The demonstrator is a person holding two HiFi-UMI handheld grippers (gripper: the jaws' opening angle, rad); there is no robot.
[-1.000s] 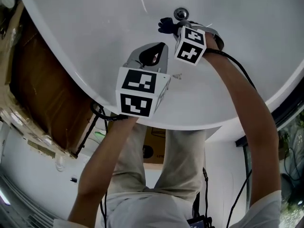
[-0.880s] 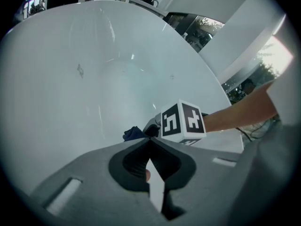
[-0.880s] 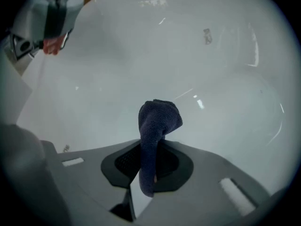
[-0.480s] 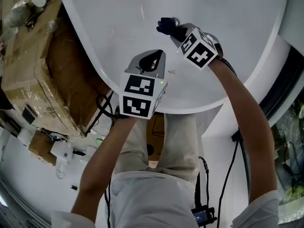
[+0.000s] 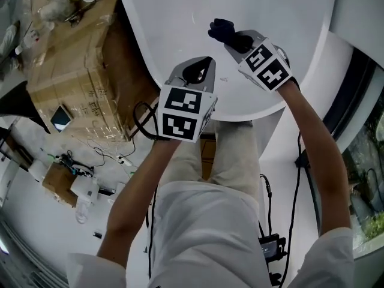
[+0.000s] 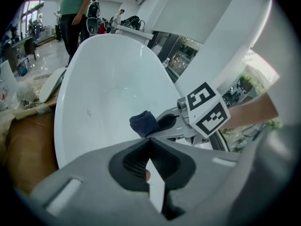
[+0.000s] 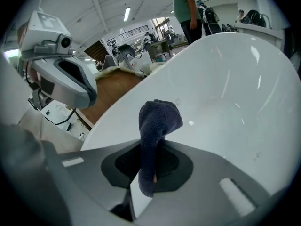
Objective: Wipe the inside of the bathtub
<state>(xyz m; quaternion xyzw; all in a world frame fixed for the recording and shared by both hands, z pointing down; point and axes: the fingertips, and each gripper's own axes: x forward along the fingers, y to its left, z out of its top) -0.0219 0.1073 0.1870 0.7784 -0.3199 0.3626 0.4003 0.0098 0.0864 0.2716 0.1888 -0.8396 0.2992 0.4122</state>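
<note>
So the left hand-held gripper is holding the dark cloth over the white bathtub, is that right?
Not quite: it is the right hand-held gripper that is holding the dark cloth over the white bathtub, as the right gripper view shows. The left hand-held gripper is shut on nothing.

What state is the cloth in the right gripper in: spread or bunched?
Bunched. The right gripper has its jaws shut on the cloth, which flops over in a rounded wad, no flat face showing.
</note>
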